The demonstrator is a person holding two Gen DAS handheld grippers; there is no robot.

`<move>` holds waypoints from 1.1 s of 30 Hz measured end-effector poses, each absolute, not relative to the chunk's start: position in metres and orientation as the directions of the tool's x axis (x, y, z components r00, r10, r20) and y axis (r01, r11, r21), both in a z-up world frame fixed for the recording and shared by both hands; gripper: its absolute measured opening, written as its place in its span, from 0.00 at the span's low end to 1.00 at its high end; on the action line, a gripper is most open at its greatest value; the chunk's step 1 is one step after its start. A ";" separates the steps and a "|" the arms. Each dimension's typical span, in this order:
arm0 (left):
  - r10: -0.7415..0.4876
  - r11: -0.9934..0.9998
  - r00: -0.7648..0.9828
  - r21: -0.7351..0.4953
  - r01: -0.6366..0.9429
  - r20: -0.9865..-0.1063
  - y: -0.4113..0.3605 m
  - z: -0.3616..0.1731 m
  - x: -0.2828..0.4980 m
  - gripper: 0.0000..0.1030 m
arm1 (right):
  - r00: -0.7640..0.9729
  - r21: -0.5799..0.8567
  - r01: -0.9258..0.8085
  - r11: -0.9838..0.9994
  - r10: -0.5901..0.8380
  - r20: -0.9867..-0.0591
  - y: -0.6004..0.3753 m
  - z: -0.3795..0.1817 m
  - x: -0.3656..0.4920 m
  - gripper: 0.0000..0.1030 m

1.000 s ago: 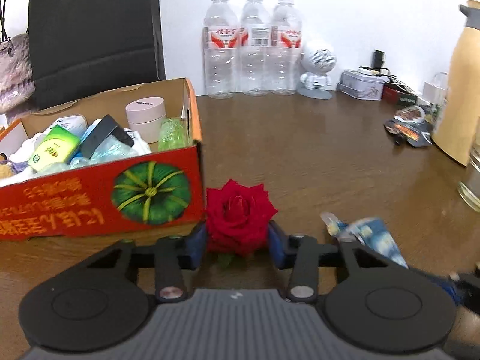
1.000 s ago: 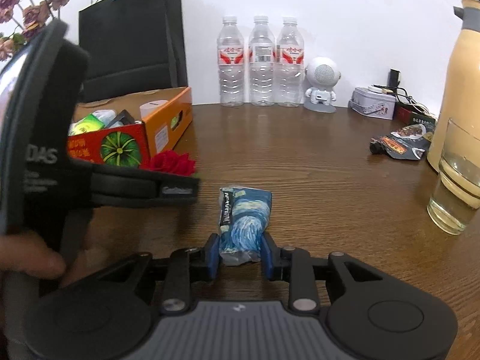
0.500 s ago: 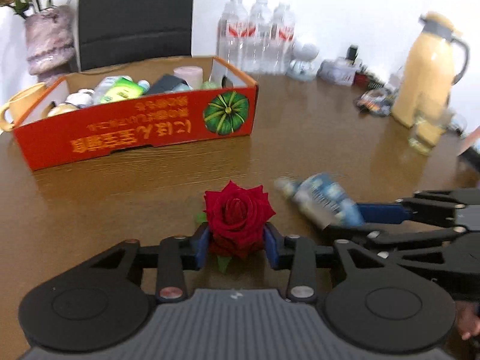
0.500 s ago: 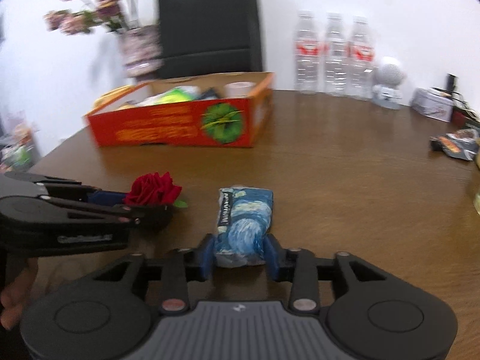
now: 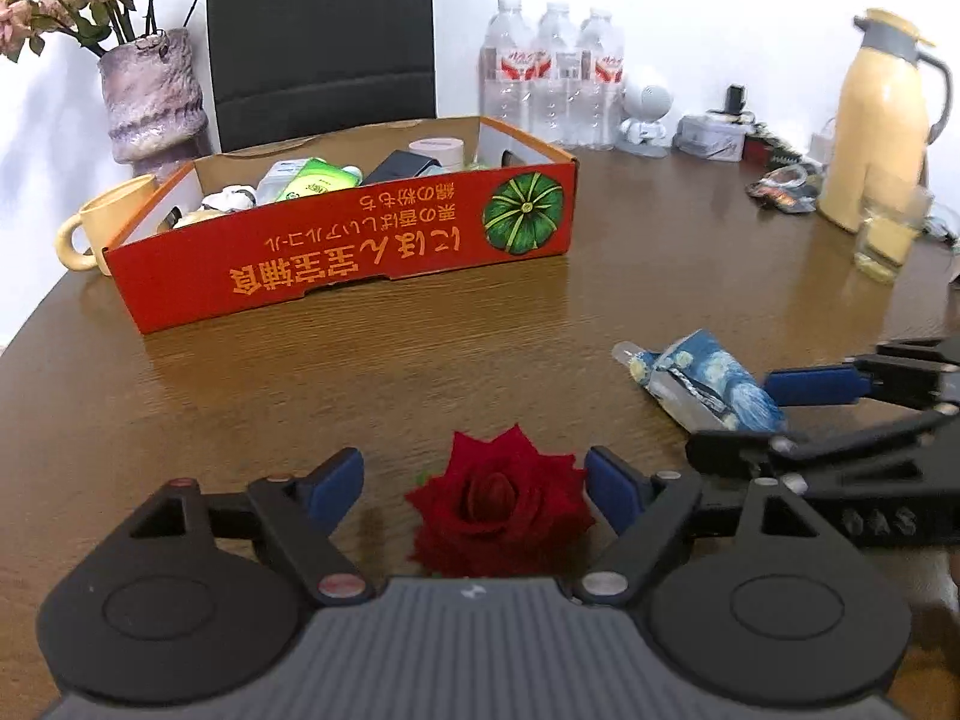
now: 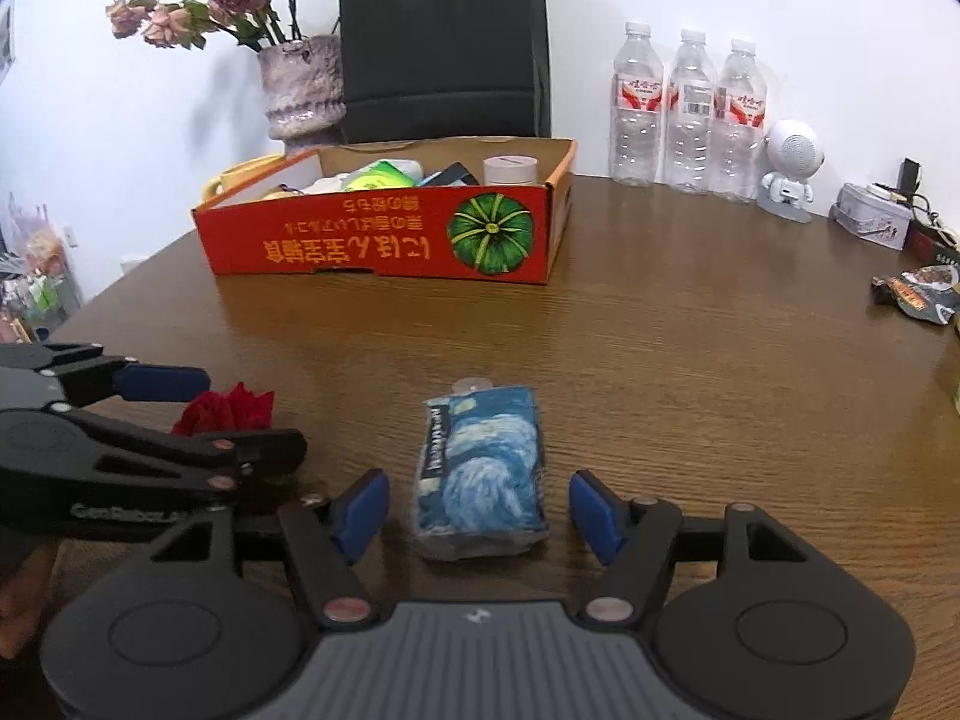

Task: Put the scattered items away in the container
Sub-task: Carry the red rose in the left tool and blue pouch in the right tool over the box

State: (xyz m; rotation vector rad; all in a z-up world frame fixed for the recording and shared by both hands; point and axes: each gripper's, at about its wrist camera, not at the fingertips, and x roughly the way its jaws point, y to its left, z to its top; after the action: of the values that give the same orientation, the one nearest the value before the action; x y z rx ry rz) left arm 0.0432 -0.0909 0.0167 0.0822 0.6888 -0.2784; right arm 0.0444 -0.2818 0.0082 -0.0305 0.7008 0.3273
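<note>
A red rose head (image 5: pixel 498 510) lies on the brown table between the blue pads of my left gripper (image 5: pixel 474 477). Its jaws are opening wide, and the left pad stands clear of the petals. A blue starry-print tissue packet (image 6: pixel 480 468) lies flat between the pads of my right gripper (image 6: pixel 478 495), whose jaws are also opening, with gaps on both sides. The red cardboard box (image 5: pixel 360 258) with a green pumpkin print stands farther back, holding several items. From the right wrist view the rose (image 6: pixel 225 411) and left gripper (image 6: pixel 252 414) sit at the left.
Behind the box are a yellow mug (image 5: pixel 99 228), a vase of dried flowers (image 5: pixel 153 96) and a black bag (image 5: pixel 321 36). Water bottles (image 5: pixel 552 78), a small white robot figure (image 5: pixel 648 111), a cream thermos (image 5: pixel 882 120), a glass (image 5: pixel 888 228) and a snack wrapper (image 6: pixel 918 294) line the back and right.
Both grippers drew back from the box and opened. The rose and the tissue packet, gripped before, now rest loose on the table between the spread pads.
</note>
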 end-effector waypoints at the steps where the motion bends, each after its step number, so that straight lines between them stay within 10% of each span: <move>1: -0.273 0.950 0.726 -0.057 0.307 -0.632 -0.086 0.017 0.041 0.92 | 0.717 0.073 -0.308 0.949 0.282 -0.637 -0.280 0.007 0.044 0.48; 5: -0.243 0.950 0.709 -0.016 0.311 -0.662 -0.090 0.011 0.042 0.66 | 0.719 0.046 -0.331 0.942 0.284 -0.634 -0.272 0.006 0.045 0.26; 11: -0.271 0.947 0.709 -0.046 0.319 -0.651 -0.084 0.019 0.041 0.46 | 0.737 0.065 -0.348 0.935 0.315 -0.598 -0.267 0.017 0.035 0.24; 25: -0.309 0.949 0.826 -0.091 0.303 -0.470 -0.041 0.120 0.116 0.45 | 0.827 -0.032 -0.401 0.916 0.347 -0.441 -0.251 0.097 0.071 0.23; 33: -0.268 0.963 0.786 -0.160 0.216 -0.557 -0.035 0.123 0.257 0.45 | 0.816 0.074 -0.339 0.938 0.332 -0.472 -0.230 0.120 0.203 0.23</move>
State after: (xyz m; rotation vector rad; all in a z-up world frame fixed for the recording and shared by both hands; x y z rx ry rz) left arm 0.2567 -0.0350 0.1233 -0.0889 0.6139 -0.2615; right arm 0.2034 -0.2300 0.1199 -0.0139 0.5011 0.3578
